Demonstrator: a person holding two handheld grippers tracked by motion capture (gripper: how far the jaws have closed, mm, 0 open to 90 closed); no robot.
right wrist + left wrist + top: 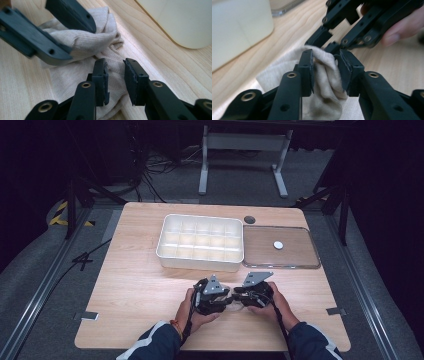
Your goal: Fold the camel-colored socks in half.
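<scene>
Two hand-held tools meet over a crumpled beige cloth (325, 75) at the near edge of a pale wood-grain worktop (135, 290).

The cloth, a soft, finely ribbed knit, lies bunched in folds on the worktop just in front of the person. The left tool (325, 72) has a fold of it between its flat black pads, the jaws parted and not pressing it. The right tool (115, 80) has its jaws apart too, the knit lying between and beneath them, unpinched. Behind stands a white plastic tray (200, 261) with rounded corners, divided into a grid of small compartments; its clear, flat rectangular lid (300, 262) lies just beside it, carrying a small white disc (278, 245).
</scene>
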